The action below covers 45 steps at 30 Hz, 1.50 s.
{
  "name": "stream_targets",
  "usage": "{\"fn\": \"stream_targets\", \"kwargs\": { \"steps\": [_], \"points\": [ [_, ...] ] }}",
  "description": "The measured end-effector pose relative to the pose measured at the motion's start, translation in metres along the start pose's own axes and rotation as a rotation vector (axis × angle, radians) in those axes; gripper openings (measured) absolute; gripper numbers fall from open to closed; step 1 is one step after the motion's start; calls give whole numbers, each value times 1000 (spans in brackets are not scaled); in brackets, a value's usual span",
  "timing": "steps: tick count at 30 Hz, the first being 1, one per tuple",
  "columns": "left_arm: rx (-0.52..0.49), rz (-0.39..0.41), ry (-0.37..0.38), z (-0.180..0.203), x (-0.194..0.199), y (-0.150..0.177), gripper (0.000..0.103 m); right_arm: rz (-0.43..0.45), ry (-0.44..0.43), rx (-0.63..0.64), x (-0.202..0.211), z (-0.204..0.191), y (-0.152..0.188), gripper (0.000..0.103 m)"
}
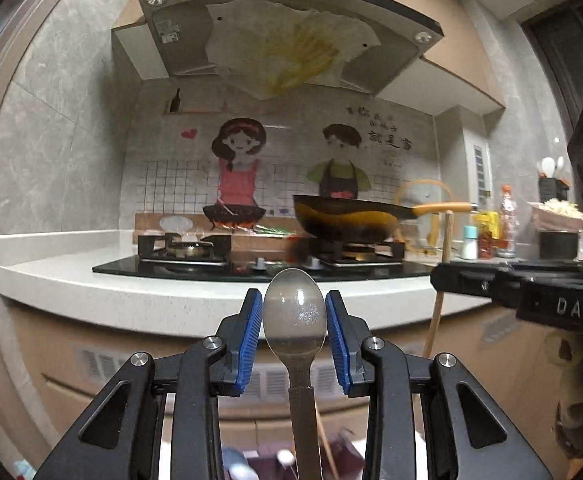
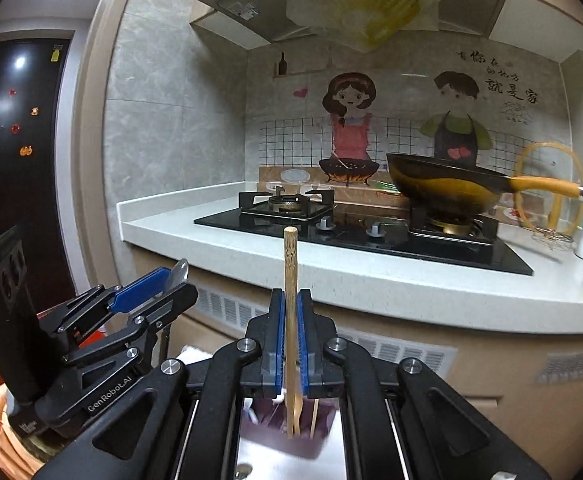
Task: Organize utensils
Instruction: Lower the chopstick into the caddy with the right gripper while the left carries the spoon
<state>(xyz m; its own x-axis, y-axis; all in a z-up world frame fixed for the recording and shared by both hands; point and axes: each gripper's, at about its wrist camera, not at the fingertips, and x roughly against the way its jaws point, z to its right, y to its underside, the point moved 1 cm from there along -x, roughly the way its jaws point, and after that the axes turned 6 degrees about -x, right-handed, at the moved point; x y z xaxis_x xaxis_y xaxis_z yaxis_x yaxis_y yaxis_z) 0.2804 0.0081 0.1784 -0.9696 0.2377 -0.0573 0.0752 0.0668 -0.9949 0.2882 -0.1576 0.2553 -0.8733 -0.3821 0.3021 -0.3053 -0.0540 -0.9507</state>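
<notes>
We face the white countertop [image 1: 111, 280], and we place everything against it. Above it hangs the range hood [image 1: 283, 32]; set into it is the black gas hob [image 2: 363, 236], and on the hob's right burner sits the wok [image 2: 447, 188], its orange handle reaching toward the bottles at the counter's right end.

In front of the countertop's edge, clear of it, we hold our left gripper [image 1: 294, 316]. Its blue pads stand partly apart with the bowl of a metal spoon [image 1: 294, 316] upright between them; the pads sit right against the bowl's two sides, and the spoon's handle runs down between the fingers toward the camera. From the right wrist view the same gripper [image 2: 171, 280] shows at left, with the spoon's tip [image 2: 180, 270] poking out past the pads.

Also before the counter edge, our right gripper [image 2: 291, 312] has its pads pressed closed on wooden chopsticks [image 2: 290, 280]. They stand nearly upright, the top end rising in front of the counter's front edge and the lower end hanging below the fingers.
</notes>
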Motion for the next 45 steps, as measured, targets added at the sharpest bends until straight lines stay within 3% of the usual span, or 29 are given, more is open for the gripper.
{"fn": "stream_targets", "kwargs": {
  "steps": [4,12,23,28,33,36,41,45],
  "points": [
    [12,-11,4,-9,-45,25,33,-36,12,-11,-47,11,17,6],
    [101,-128,21,-21,-110,114,33,-185,0,-53,-127,35,78,7],
    [205,-355,29,-29,-143,179,34,-426,-18,-118,-182,48,153,7],
    [204,-300,16,-32,-136,169,34,-464,-2,-125,-185,52,168,7],
    [126,-70,-46,-28,-109,126,34,-440,2,-102,-180,47,163,7],
    [66,60,-109,-18,-94,123,34,-428,-8,-105,-179,48,162,7],
    [23,56,-132,-9,-88,150,34,-422,-19,-86,-178,47,165,7],
    [47,-35,-120,-11,-91,174,34,-440,-27,-85,-180,48,175,7]
  ]
}}
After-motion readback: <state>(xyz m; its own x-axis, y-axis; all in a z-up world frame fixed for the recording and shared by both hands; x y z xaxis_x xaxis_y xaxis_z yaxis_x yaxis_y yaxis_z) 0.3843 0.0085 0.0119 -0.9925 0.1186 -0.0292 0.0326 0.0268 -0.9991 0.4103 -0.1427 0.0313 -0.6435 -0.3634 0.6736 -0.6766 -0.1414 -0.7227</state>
